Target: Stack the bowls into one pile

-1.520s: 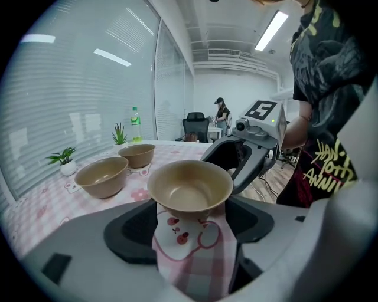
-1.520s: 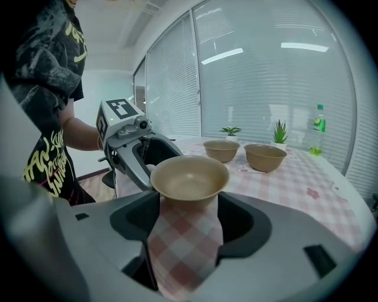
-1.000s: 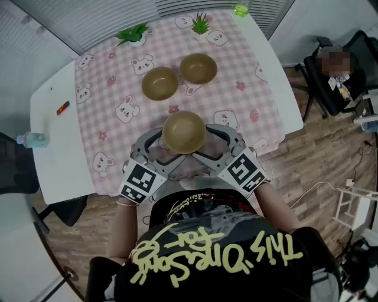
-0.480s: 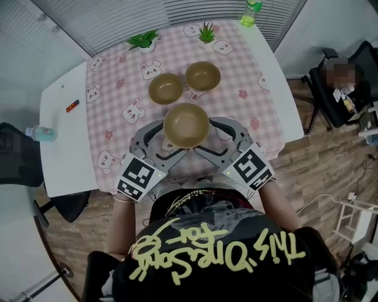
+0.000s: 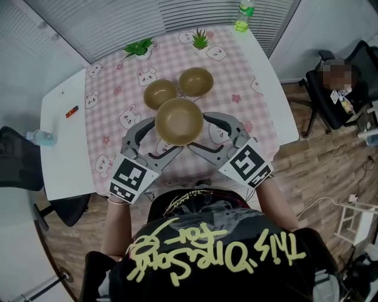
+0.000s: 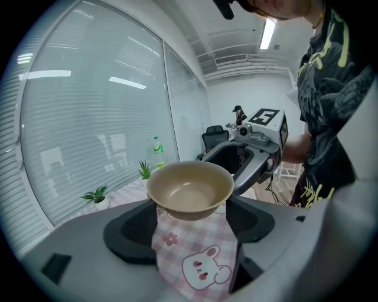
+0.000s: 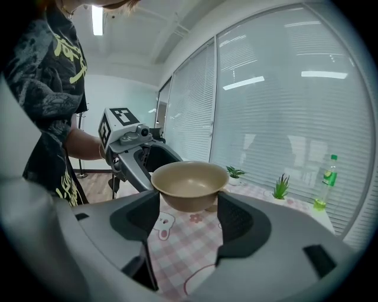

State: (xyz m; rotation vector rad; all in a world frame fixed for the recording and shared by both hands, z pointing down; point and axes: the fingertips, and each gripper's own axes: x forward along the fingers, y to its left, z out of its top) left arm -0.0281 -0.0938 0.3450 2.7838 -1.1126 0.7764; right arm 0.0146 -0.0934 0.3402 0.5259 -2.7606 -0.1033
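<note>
Left gripper (image 5: 152,138) is clamping one side of a tan bowl (image 5: 179,120), its two jaws standing wide with their dark pads pressing against the bowl's wall. From the opposite side the right gripper (image 5: 207,134) is doing the same, its jaws also spread wide and bearing on the bowl. Between them the two are holding the bowl upright, mouth up and with nothing in it, in the air above the pink checked tablecloth (image 5: 112,94). From each gripper's own view the cloth's bunny print is showing underneath the bowl.

Seen from overhead, the person is standing at the near edge of the white table (image 5: 59,147), both arms reaching forward, and the marker cubes (image 5: 129,178) are sitting on the backs of the grippers near the wrists.

Farther out on the cloth, two more tan bowls are sitting side by side, rims very close together: a left bowl (image 5: 160,94) and a right bowl (image 5: 196,81). The held bowl is hanging just in front of them, its rim overlapping the left one's near edge from overhead.

Two small potted plants (image 5: 139,48) are standing along the far edge, a green bottle (image 5: 243,15) at the far right corner, and a clear bottle (image 5: 40,138) is lying at the table's left edge.
</note>
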